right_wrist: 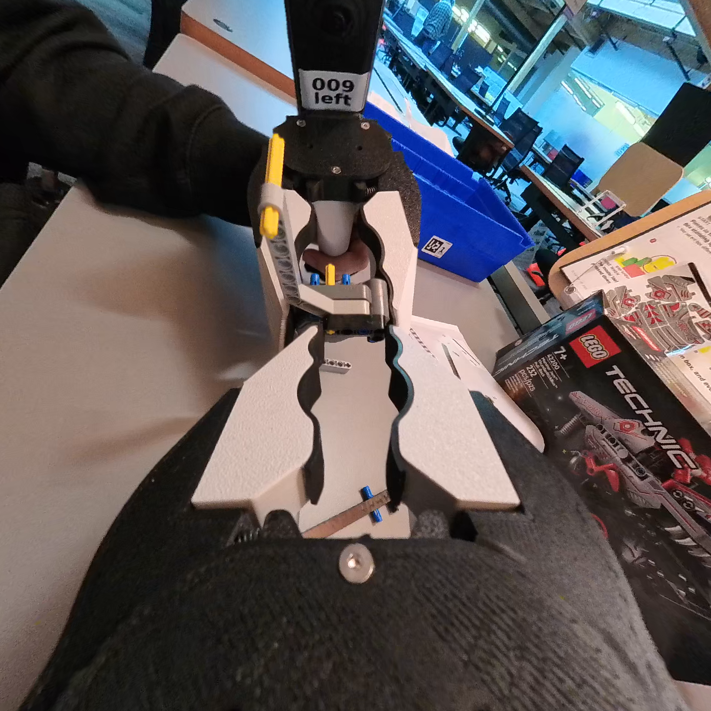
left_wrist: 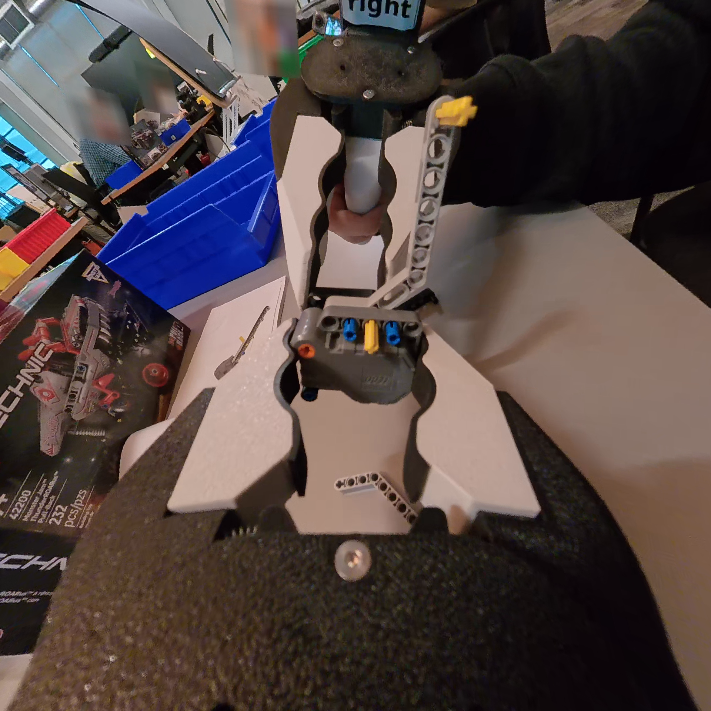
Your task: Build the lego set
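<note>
A dark grey Lego assembly [left_wrist: 358, 369] with two blue pins and a yellow axle is held in the air between both grippers. My left gripper [left_wrist: 356, 358] is shut on its dark body. My right gripper [left_wrist: 369, 300] comes from the far side and is shut on the same assembly [right_wrist: 354, 327]. In the right wrist view my right gripper [right_wrist: 354, 332] meets the left gripper [right_wrist: 342, 304] tip to tip. A long light grey bent beam [left_wrist: 427, 200] rises from the assembly, with a yellow axle [left_wrist: 456, 111] at its top end. The beam also shows in the right wrist view [right_wrist: 286, 265].
A loose light grey bent beam [left_wrist: 379, 490] lies on the white table [left_wrist: 577, 346] under the left gripper. A grey beam with blue pins [right_wrist: 367, 506] lies under the right gripper. The Lego box [left_wrist: 77, 384], an instruction sheet [left_wrist: 246, 331] and blue bins [left_wrist: 200, 231] stand to the side. Both grippers' tips are close together, under 4 cm apart.
</note>
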### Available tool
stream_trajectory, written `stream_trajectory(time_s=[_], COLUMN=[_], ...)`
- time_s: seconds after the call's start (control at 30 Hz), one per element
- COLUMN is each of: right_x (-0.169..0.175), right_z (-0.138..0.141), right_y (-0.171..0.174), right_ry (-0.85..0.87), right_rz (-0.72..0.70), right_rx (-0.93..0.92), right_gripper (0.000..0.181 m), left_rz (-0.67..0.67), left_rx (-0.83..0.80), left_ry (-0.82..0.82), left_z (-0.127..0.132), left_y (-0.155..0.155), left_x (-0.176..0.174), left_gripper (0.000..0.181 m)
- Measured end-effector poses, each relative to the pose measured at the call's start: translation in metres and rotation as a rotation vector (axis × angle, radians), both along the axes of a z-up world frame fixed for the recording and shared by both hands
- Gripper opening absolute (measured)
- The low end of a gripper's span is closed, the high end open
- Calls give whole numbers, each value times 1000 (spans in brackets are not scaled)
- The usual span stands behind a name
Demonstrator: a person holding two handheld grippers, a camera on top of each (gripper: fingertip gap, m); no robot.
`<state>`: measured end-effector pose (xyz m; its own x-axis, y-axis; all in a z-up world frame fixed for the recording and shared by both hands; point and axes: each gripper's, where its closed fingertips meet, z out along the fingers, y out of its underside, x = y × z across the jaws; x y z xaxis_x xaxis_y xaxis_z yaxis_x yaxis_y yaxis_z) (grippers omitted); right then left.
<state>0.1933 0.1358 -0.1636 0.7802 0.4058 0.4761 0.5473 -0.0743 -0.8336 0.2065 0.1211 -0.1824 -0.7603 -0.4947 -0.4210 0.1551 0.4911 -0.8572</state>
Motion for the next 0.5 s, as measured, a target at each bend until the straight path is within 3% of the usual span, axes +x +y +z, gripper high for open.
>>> stream_trajectory(time_s=[0.3, 0.5], right_x=[-1, -5], right_z=[-3, 6], right_y=[-2, 3], right_ry=[-5, -47], right_rz=[17, -23], right_rx=[-6, -12], right_gripper=[30, 30], left_rz=[-12, -64], left_rx=[21, -102], left_ry=[-8, -16], left_z=[-4, 10], left_y=[-2, -3], left_x=[-1, -7], left_gripper=[56, 56])
